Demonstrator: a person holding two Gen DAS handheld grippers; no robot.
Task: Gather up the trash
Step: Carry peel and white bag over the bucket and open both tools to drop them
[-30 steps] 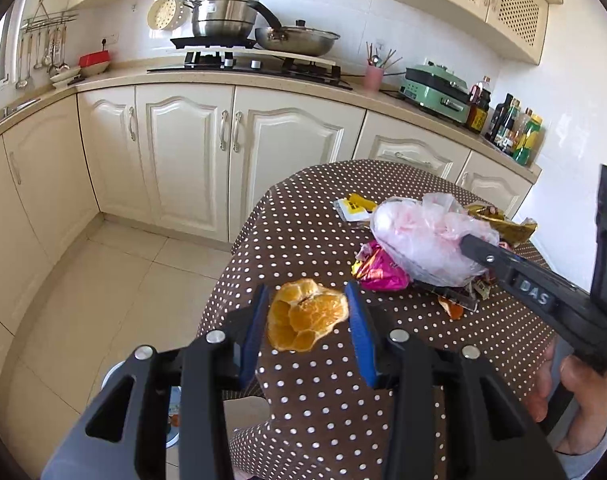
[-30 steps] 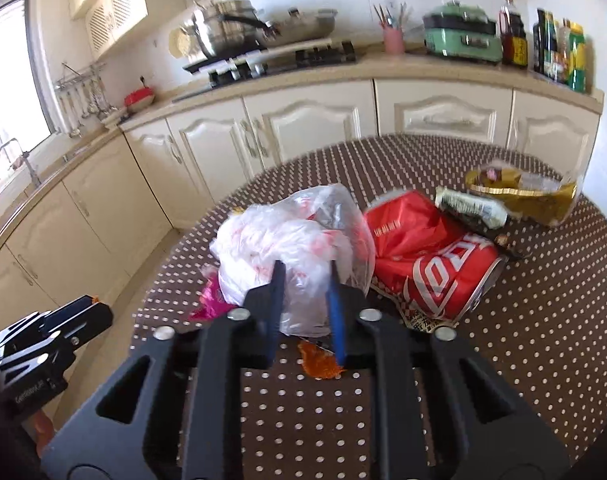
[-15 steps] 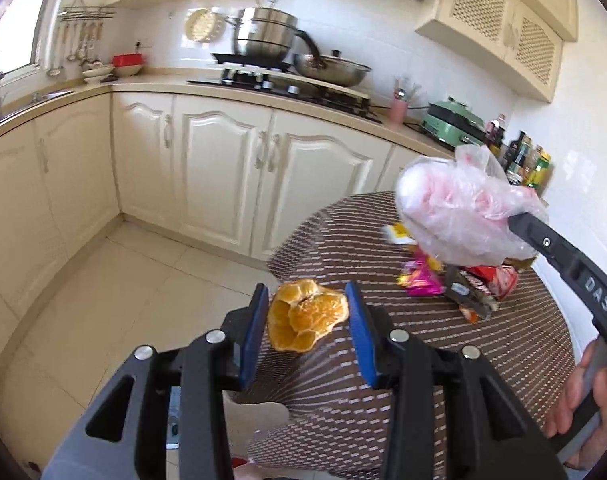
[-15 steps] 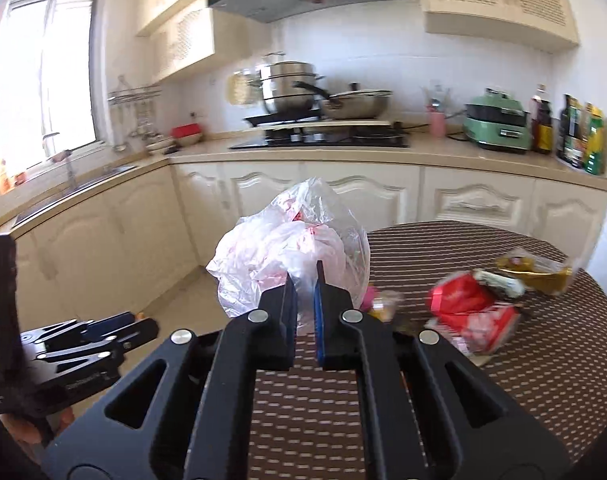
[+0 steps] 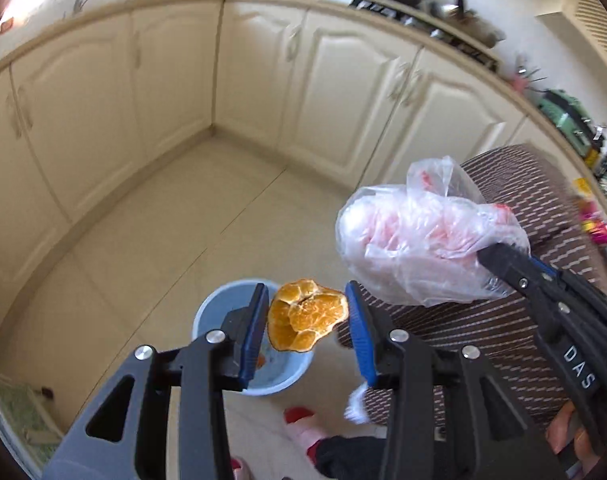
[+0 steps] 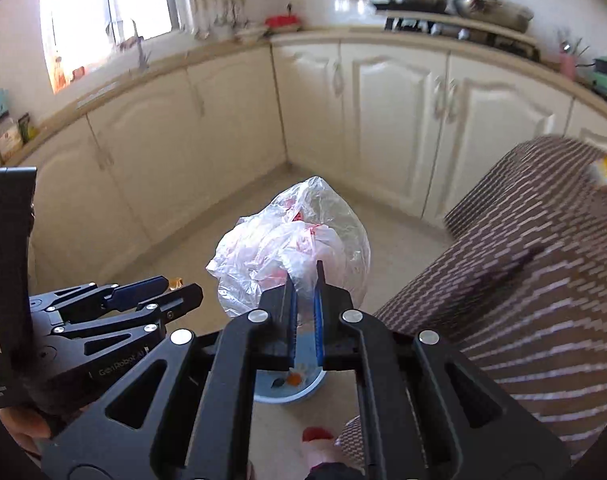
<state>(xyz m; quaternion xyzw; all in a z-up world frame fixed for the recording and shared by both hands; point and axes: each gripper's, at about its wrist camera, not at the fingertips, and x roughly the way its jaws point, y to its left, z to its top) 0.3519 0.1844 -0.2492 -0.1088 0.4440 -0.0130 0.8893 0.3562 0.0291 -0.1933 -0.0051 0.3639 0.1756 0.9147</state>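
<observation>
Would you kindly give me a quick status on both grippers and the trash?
Left gripper clamped on orange peel, above blue bin. Right gripper shut on plastic bag, also over the bin. Nothing in the way.

Cream cabinets (image 5: 343, 112) wrap the corner under the countertop (image 6: 223, 52). On it: stove with pots (image 6: 443, 4), red bowl (image 6: 283, 22), green appliance (image 5: 563, 112) at its right end. Window (image 6: 103, 12) above its left run. Brown dotted tablecloth (image 6: 523, 260) stands in front, on tiled floor (image 5: 163, 220).
</observation>
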